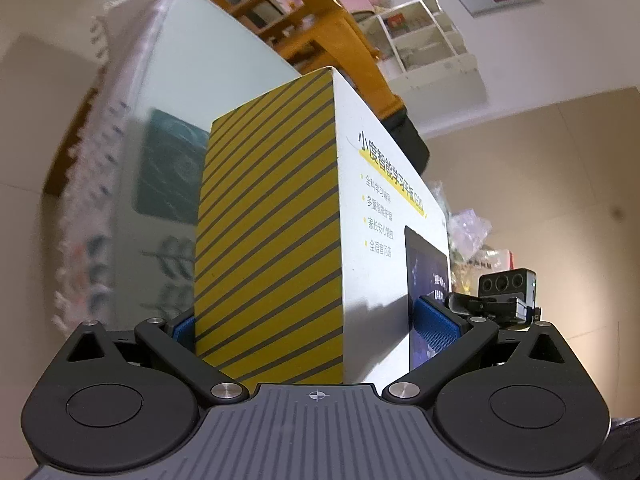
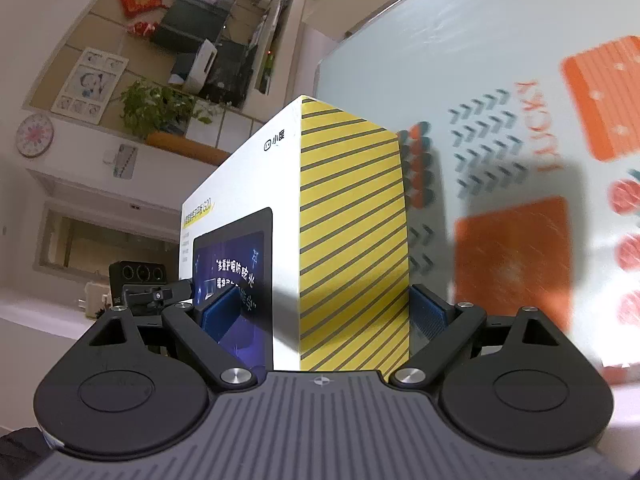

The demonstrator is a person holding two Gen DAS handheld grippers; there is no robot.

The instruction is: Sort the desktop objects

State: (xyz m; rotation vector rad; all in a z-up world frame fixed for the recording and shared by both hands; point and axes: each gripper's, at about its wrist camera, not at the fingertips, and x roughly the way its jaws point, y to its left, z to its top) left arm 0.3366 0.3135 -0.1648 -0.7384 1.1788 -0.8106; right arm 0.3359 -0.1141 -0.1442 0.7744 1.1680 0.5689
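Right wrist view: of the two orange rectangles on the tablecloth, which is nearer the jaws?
The lower orange rectangle, just right of the box. The other orange rectangle lies farther up the tablecloth.

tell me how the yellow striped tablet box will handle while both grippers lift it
The tablet box is flat-sided cardboard, so probably stiff. Its white faces look smooth, perhaps slippery against the blue pads. With a hand-held gripper clamping each end, it seems unlikely to tip.

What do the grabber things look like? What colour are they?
Both look alike: the left gripper and right gripper have a grey ribbed body with a small crosshair mark, two round black discs, black link arms with silver bolts, and blue textured pads on the jaws.
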